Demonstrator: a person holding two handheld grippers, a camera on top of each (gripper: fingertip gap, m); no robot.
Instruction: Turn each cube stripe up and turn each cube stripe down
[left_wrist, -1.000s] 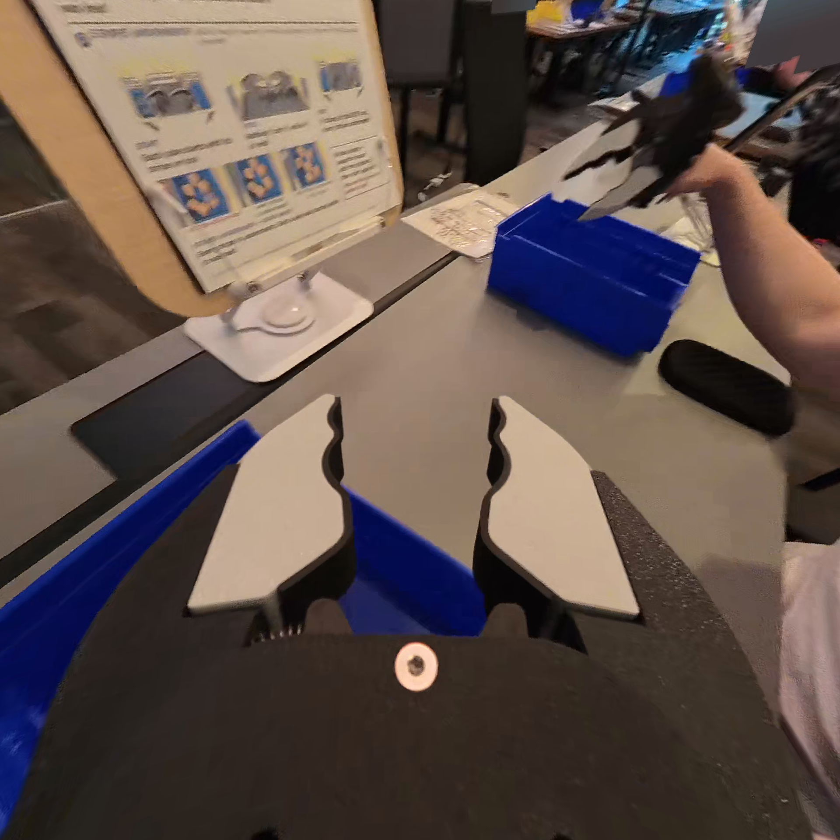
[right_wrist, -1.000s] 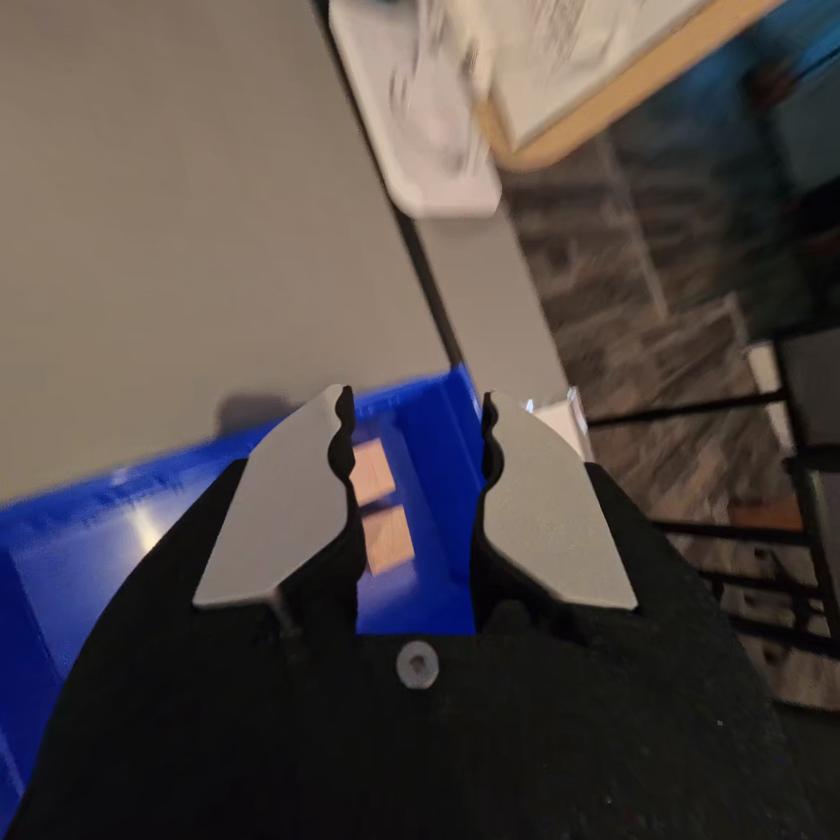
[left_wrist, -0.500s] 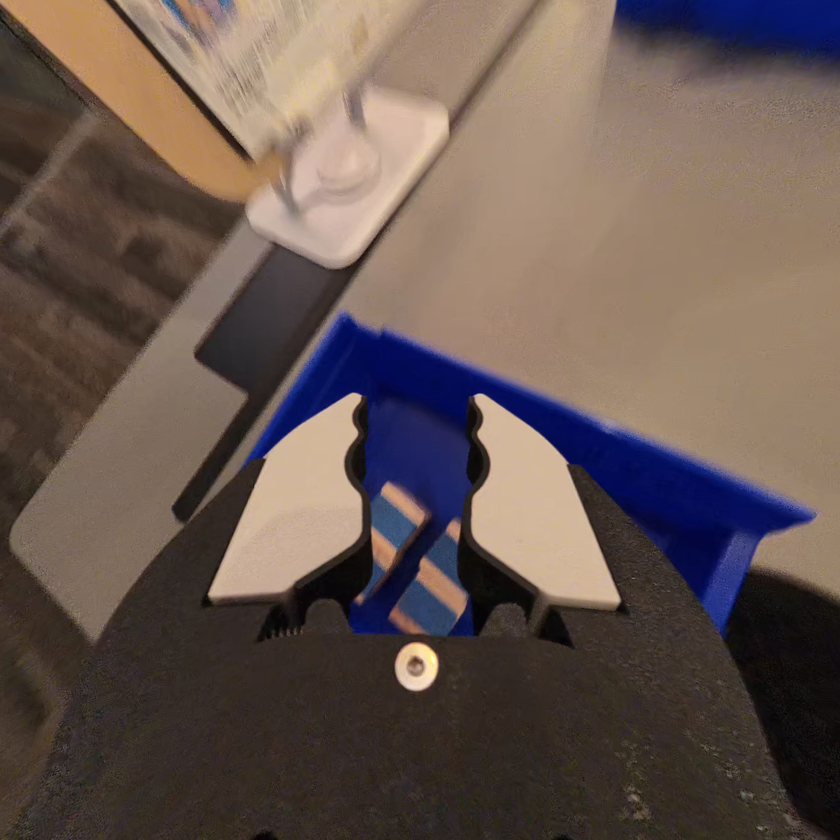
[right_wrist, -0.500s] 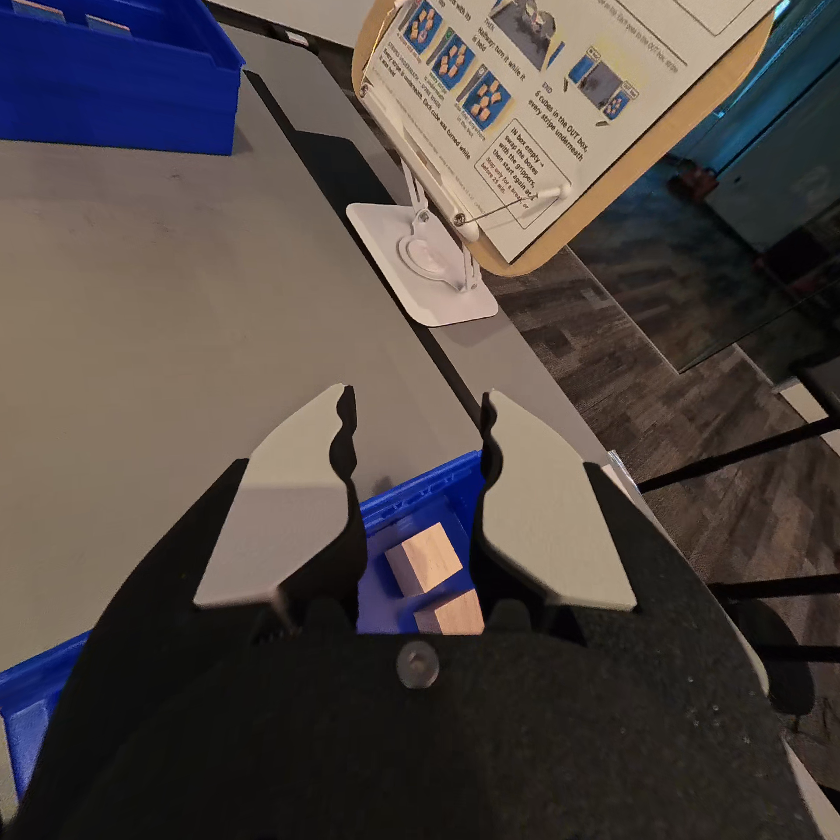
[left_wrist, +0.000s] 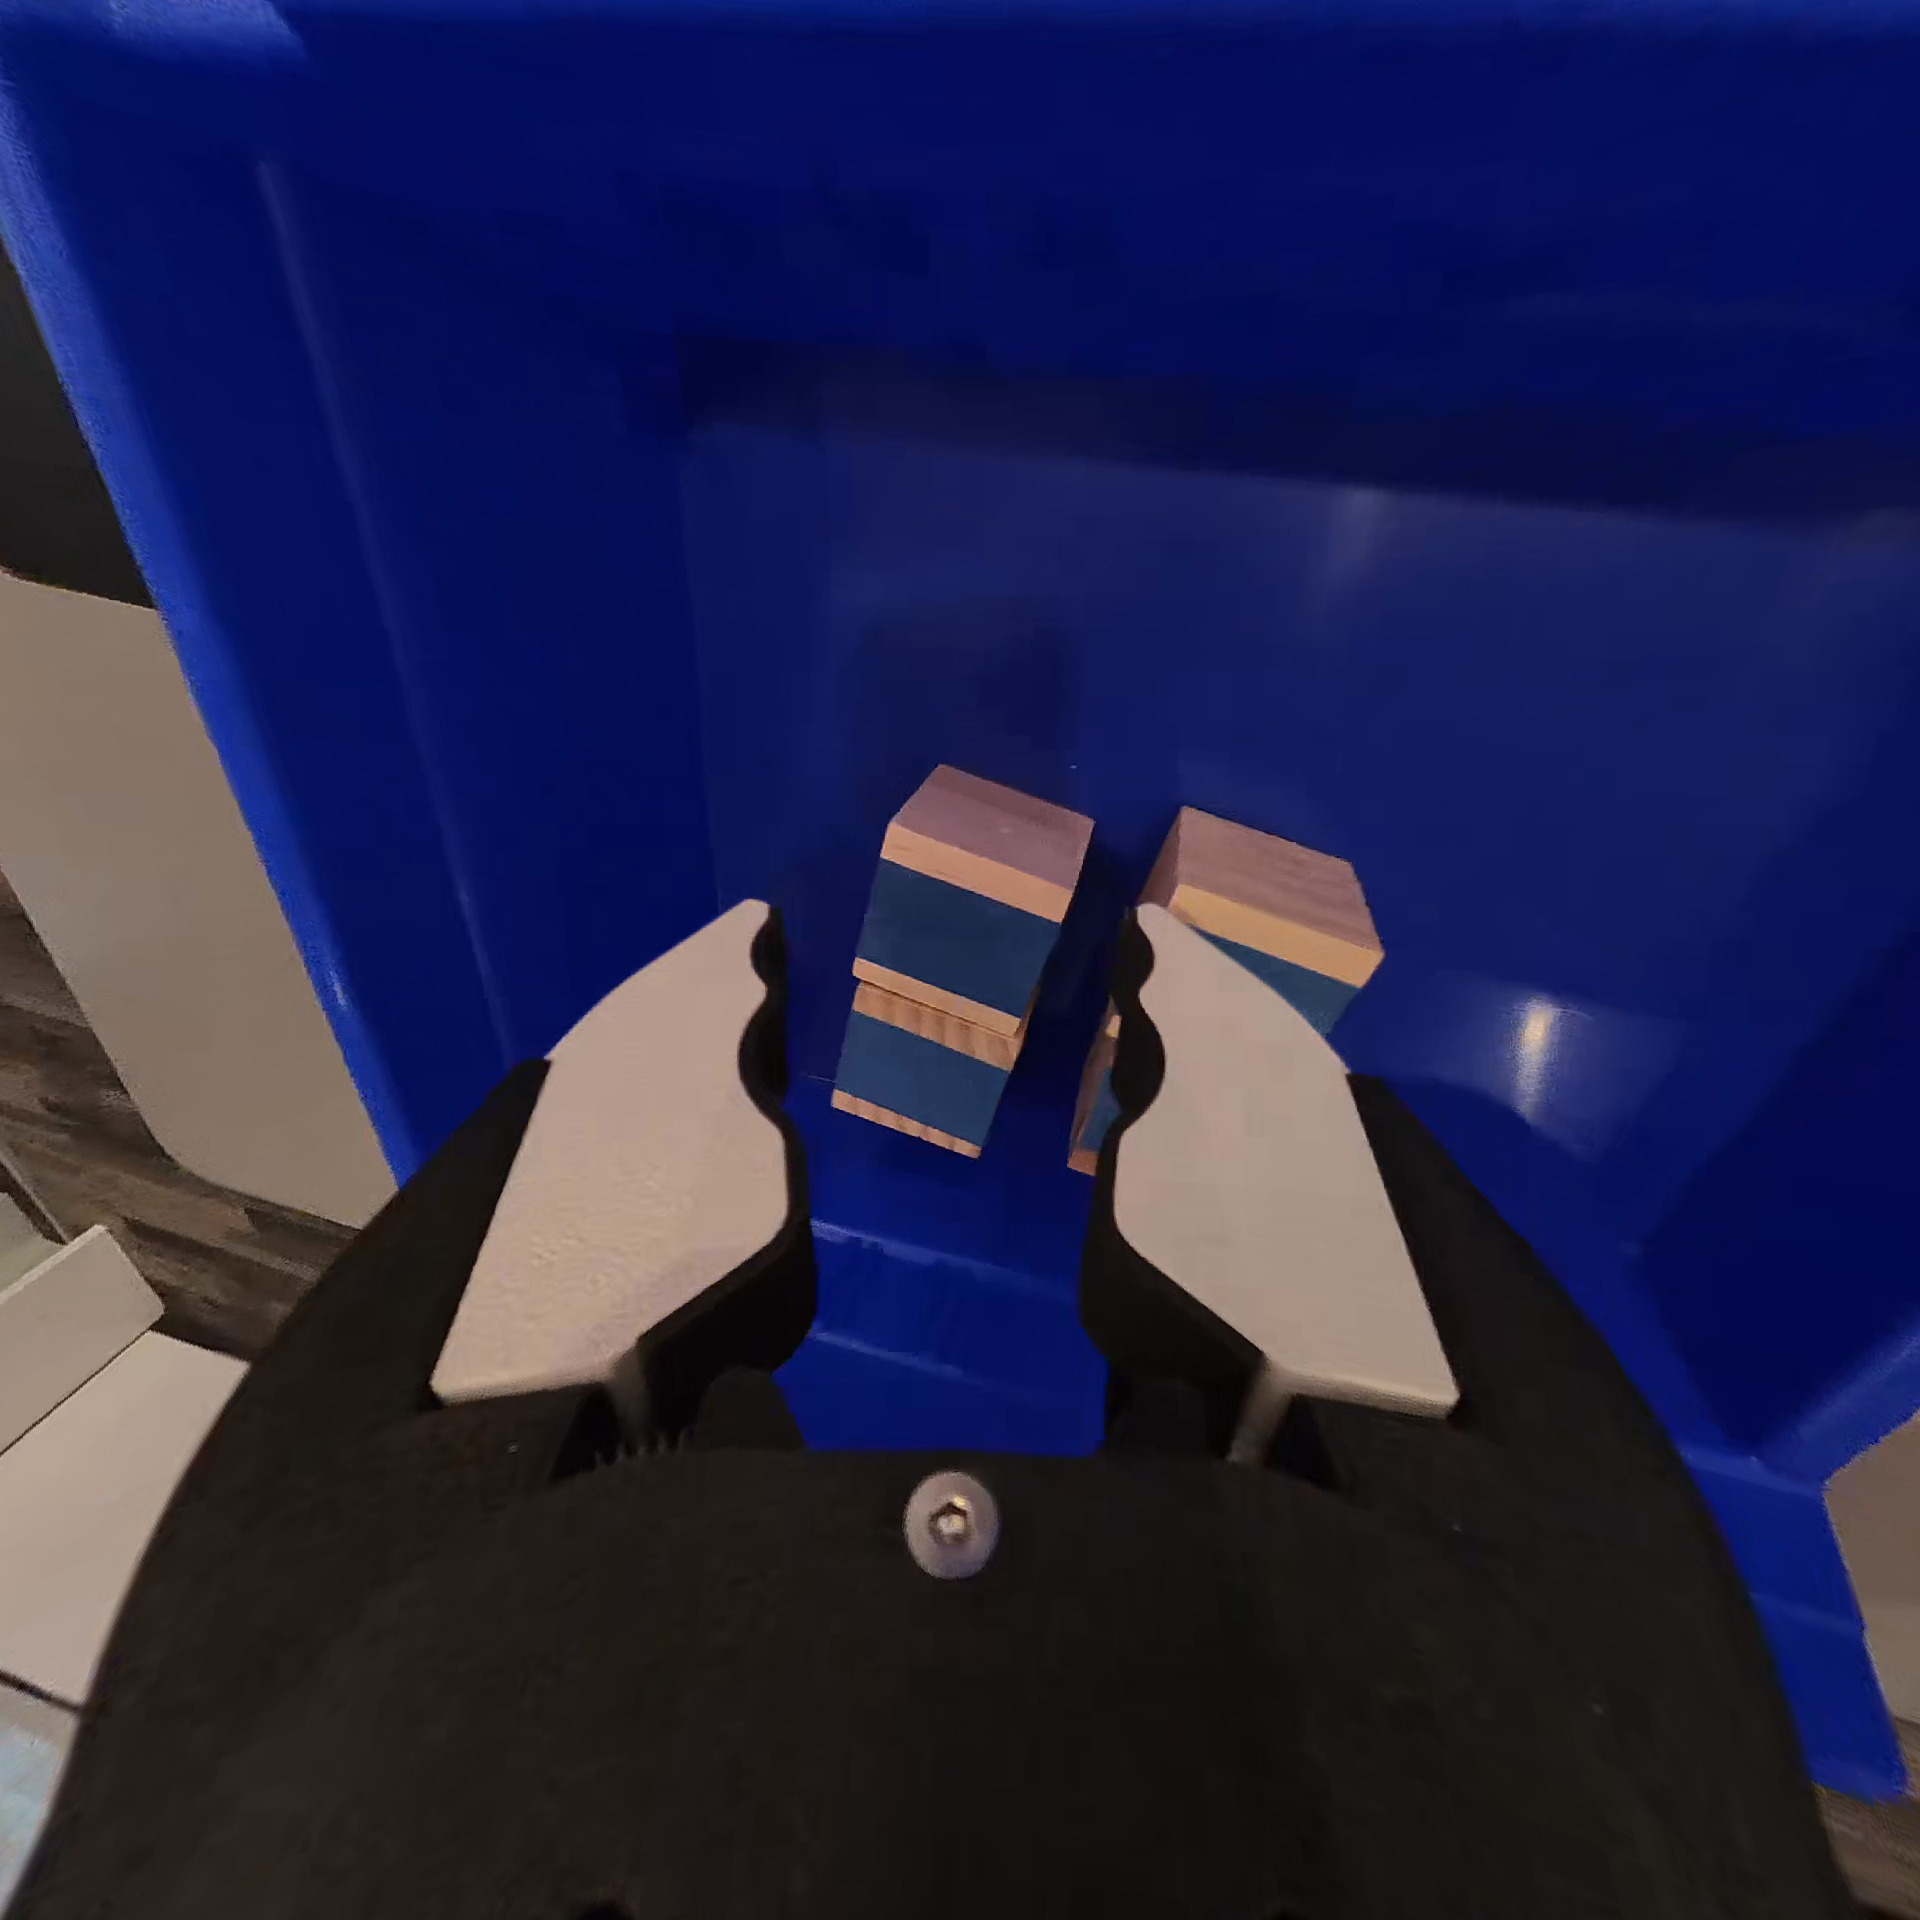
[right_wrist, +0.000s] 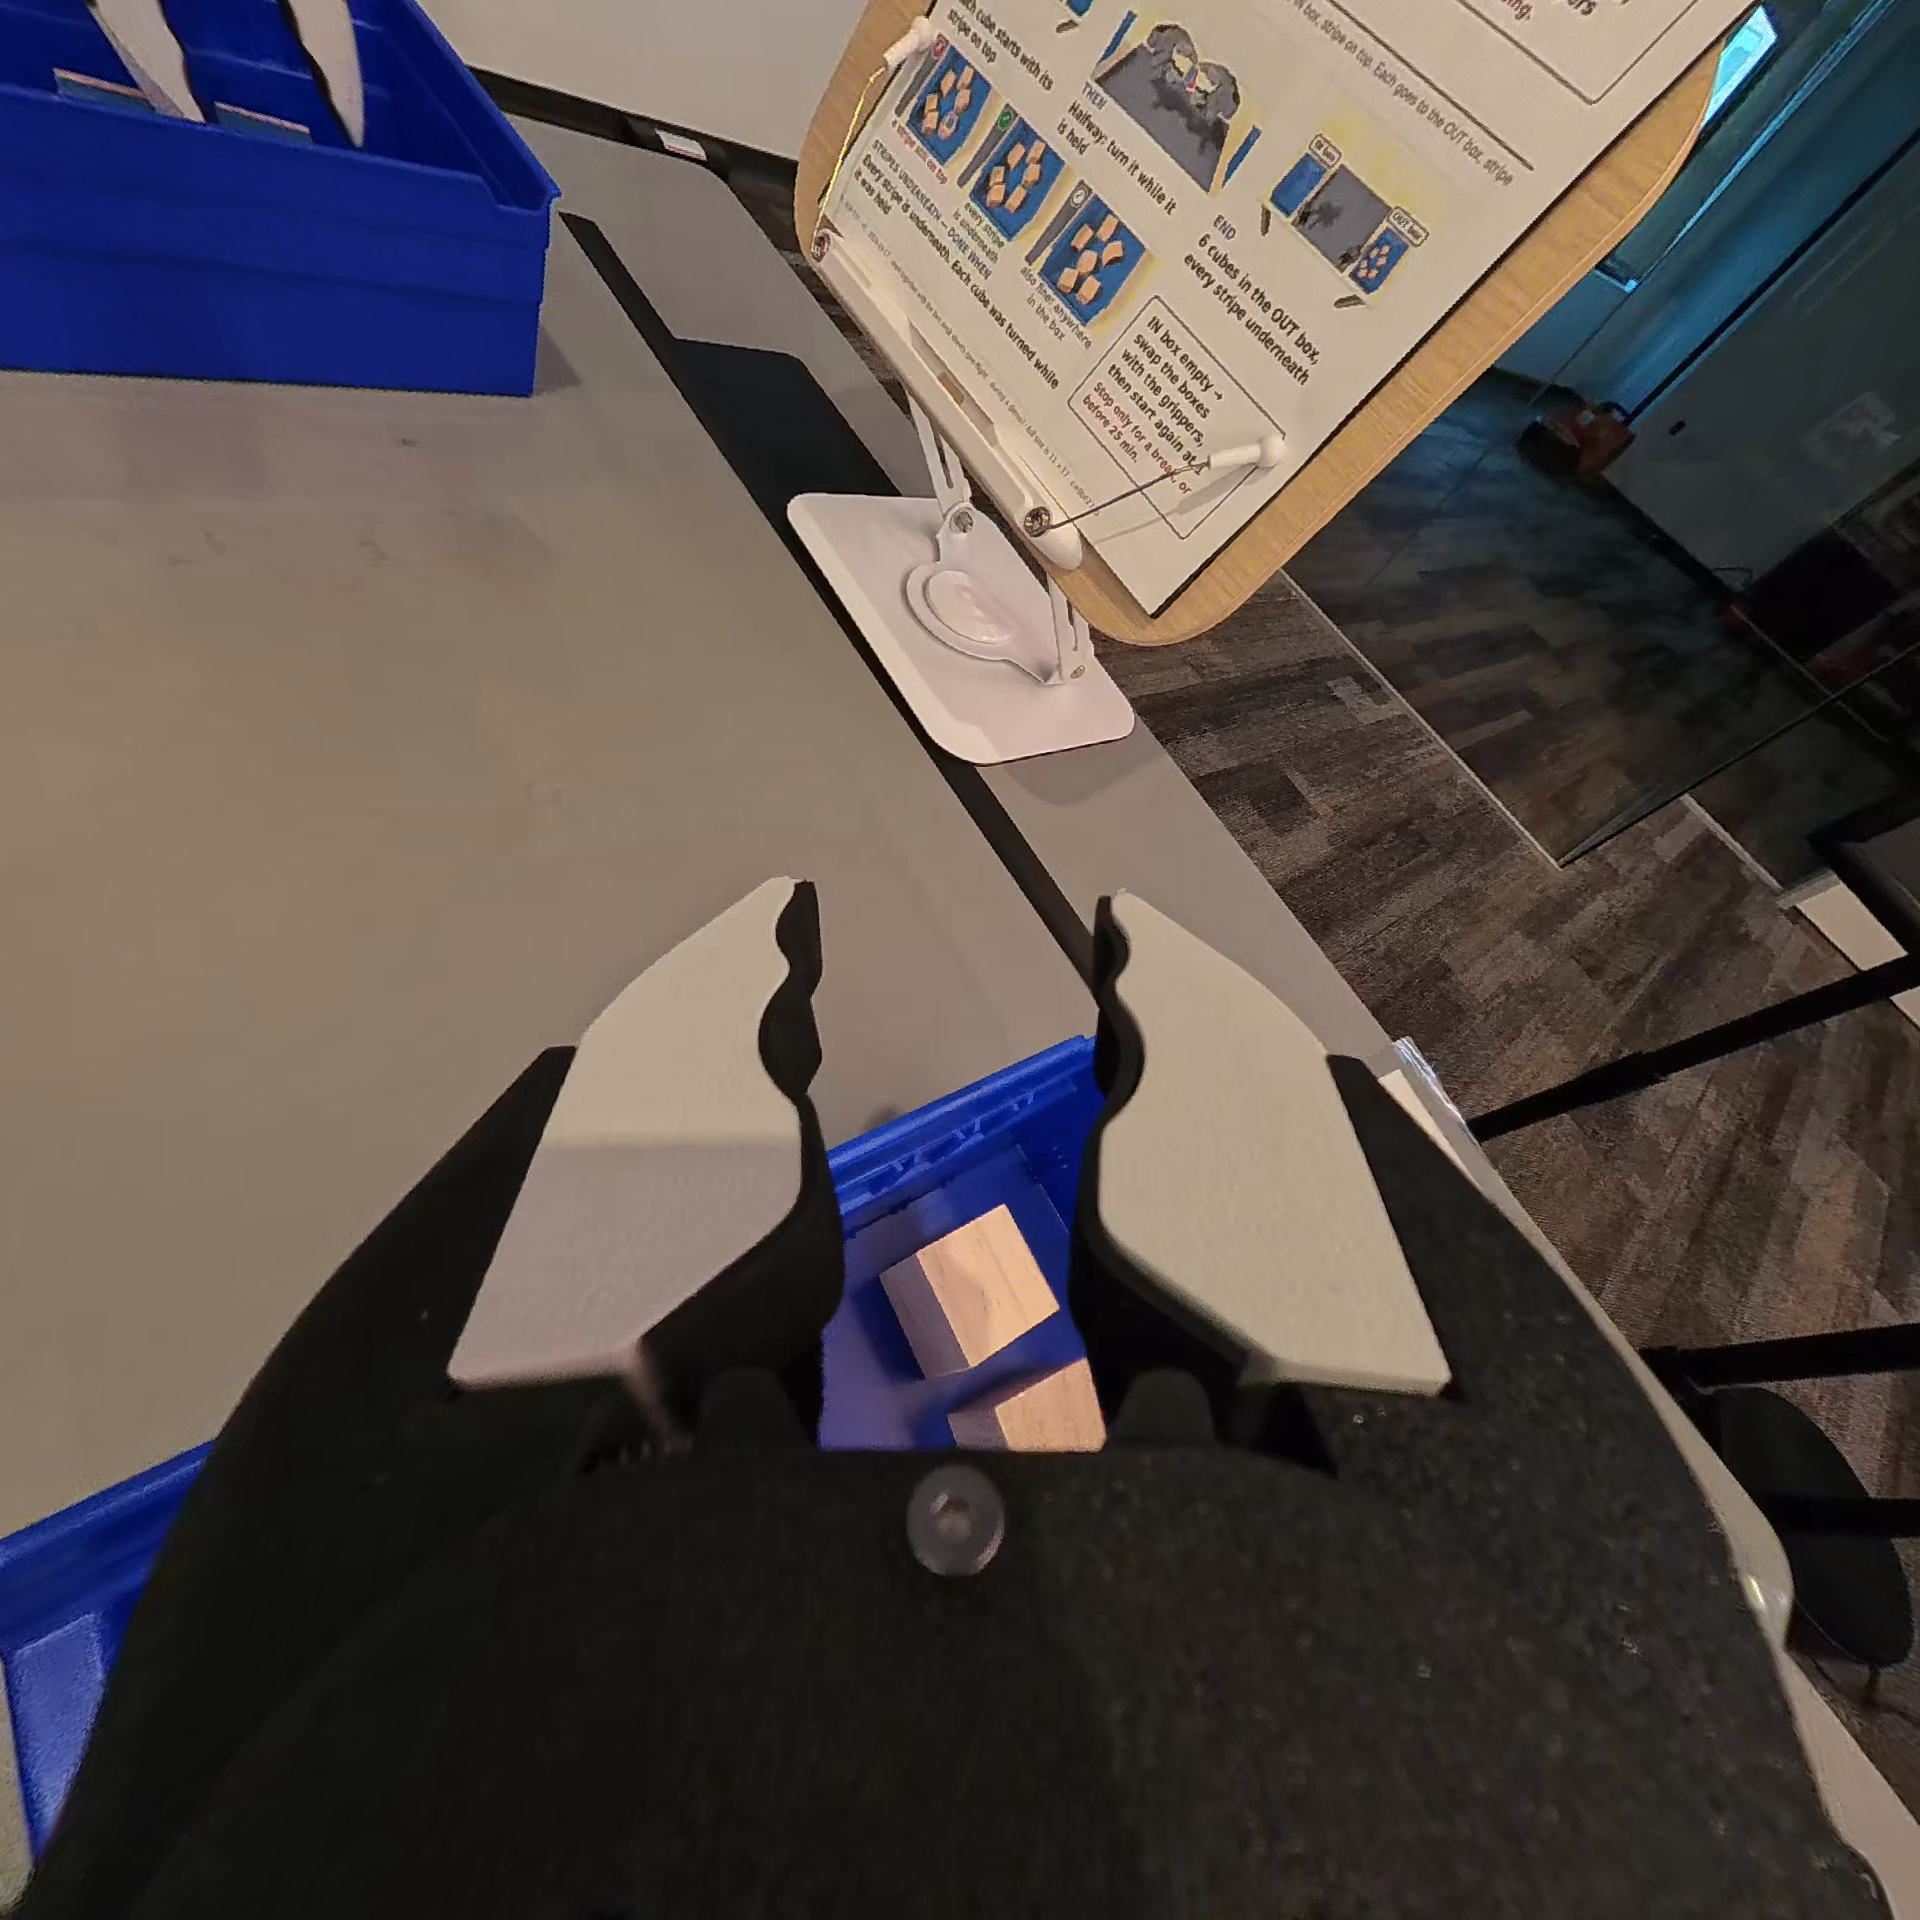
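Both tongs gape empty: the left tongs (left_wrist: 945, 940) above blue-striped wooden cubes (left_wrist: 961, 940) (in a blue plastic bin (left_wrist: 1351, 416)), the right tongs (right_wrist: 951, 925) over plain wooden cubes (right_wrist: 971, 1299).

Printed instruction sheet on a stand, upper right of the right wrist view

The only writing is on a white instruction sheet (right_wrist: 1226, 208) clipped to a tan board (right_wrist: 1496, 343) on a white stand (right_wrist: 966, 644) at the desk (right_wrist: 364, 675) edge: small colour pictures with black captions and a boxed note partly in red. Its wording is not repeated here. The left wrist view shows no writing.
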